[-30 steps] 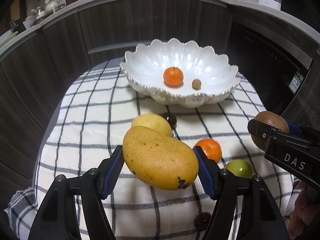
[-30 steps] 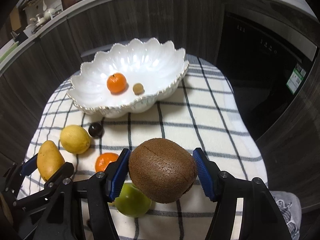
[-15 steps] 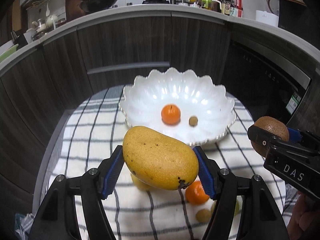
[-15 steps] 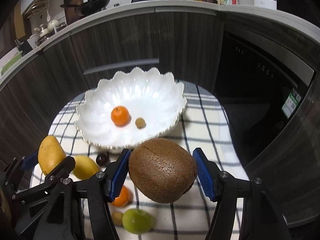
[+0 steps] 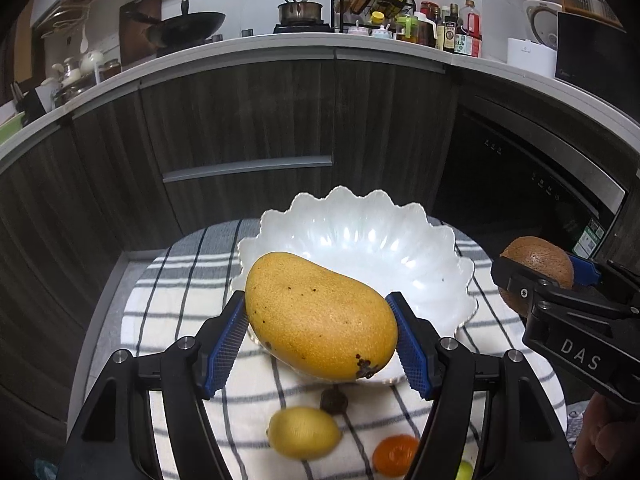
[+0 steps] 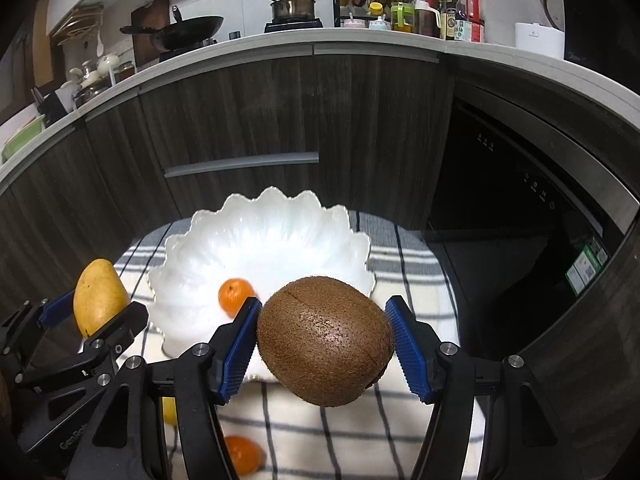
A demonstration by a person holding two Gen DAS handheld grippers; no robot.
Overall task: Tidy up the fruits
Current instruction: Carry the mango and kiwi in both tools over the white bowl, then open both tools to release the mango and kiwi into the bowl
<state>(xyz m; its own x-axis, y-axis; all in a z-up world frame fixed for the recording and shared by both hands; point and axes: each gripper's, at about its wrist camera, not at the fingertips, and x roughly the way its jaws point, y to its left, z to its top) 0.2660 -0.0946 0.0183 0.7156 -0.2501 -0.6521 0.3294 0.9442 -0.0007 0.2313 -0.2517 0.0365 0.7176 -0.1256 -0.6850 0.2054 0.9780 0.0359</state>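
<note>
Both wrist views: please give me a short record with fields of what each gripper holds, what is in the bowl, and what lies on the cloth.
left gripper: shut on the mango, held above the near side of the bowl
right gripper: shut on the kiwi, lifted off the cloth
bowl: white, scalloped rim; one mandarin inside is visible, the rest partly hidden
checked cloth: lemon, orange fruit, small dark fruit, a green fruit at the frame edge
task state: mango and kiwi not yet in the bowl
</note>
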